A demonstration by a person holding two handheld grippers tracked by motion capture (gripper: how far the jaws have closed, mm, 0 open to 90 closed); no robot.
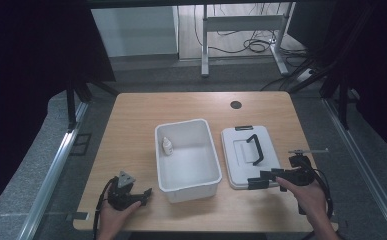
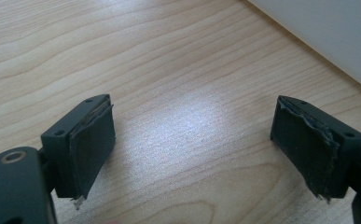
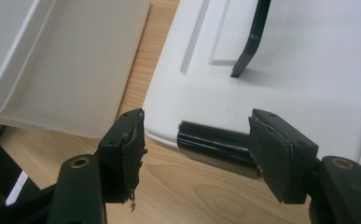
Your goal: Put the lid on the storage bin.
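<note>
Right of the white bin (image 1: 186, 186), the spread-jawed right gripper (image 3: 194, 140) nears the stiff, light, slippery lid (image 3: 308, 93); grip its black latch (image 3: 215, 142), while the left gripper (image 2: 192, 154) gapes idle

Legible text, labels, brands, numbers, signs: none; white bin (image 1: 188, 172): plain walls, no print; white lid (image 1: 241, 167): plain surface, black handle (image 1: 255, 148) unmarked; small white bottle (image 1: 166, 146) inside the bin: too small to tell any label; wooden table (image 1: 131, 130): bare grain, no marking; gripper pads (image 2: 94, 144): plain black, no lettering.
</note>
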